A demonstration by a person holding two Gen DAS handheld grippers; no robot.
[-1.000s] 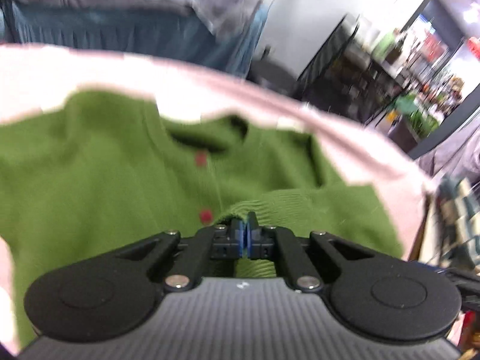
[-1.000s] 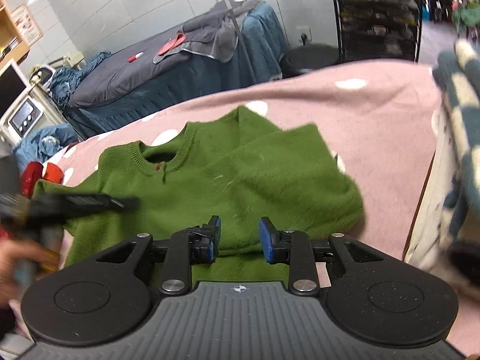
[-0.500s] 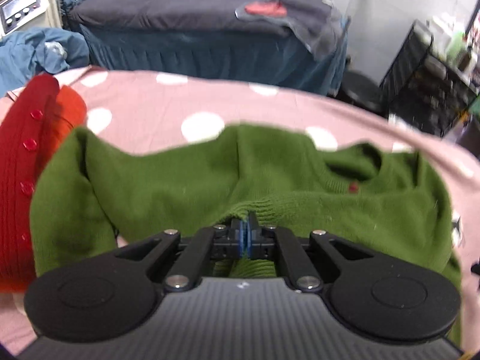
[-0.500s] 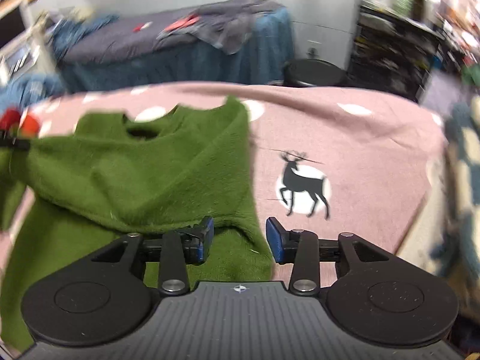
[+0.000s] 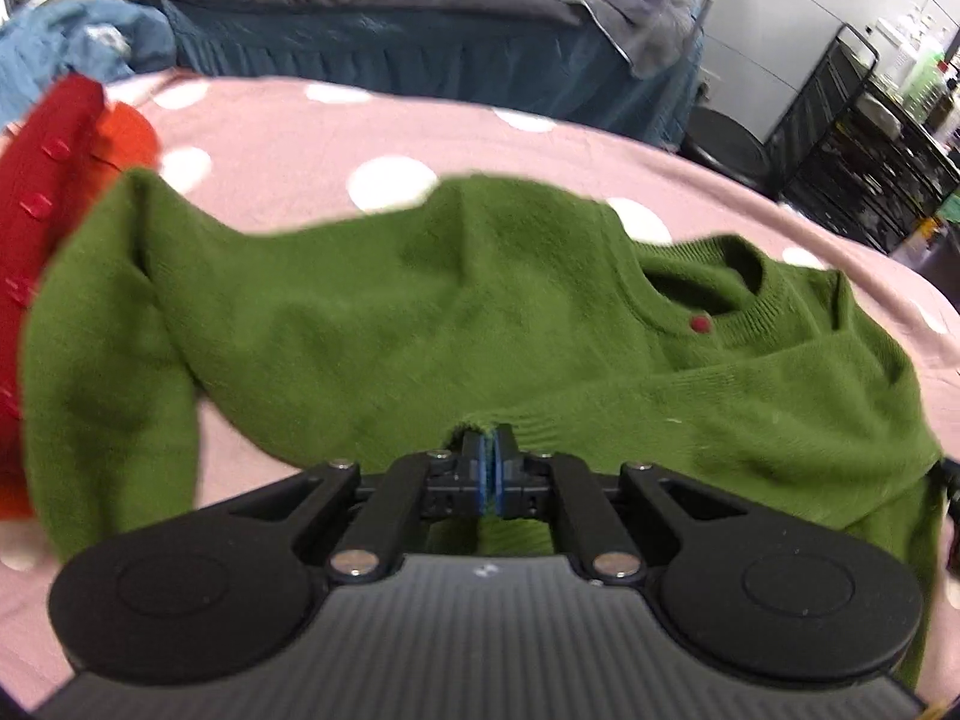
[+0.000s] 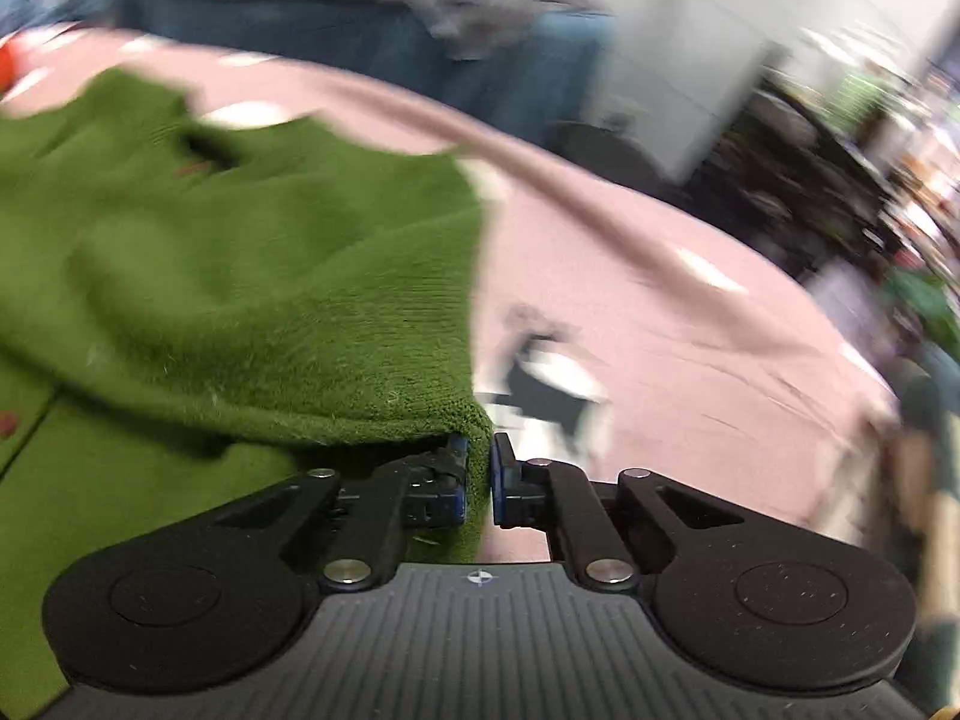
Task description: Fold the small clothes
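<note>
The green sweater (image 5: 456, 312) is lying on the pink blanket (image 5: 288, 102) ahead of both grippers, the left gripper (image 5: 492, 468) and right gripper (image 6: 477, 474) each pinching its near edge.

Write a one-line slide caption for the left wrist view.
Left tool shut on the ribbed hem of a green sweater spread over a pink polka-dot blanket.
</note>
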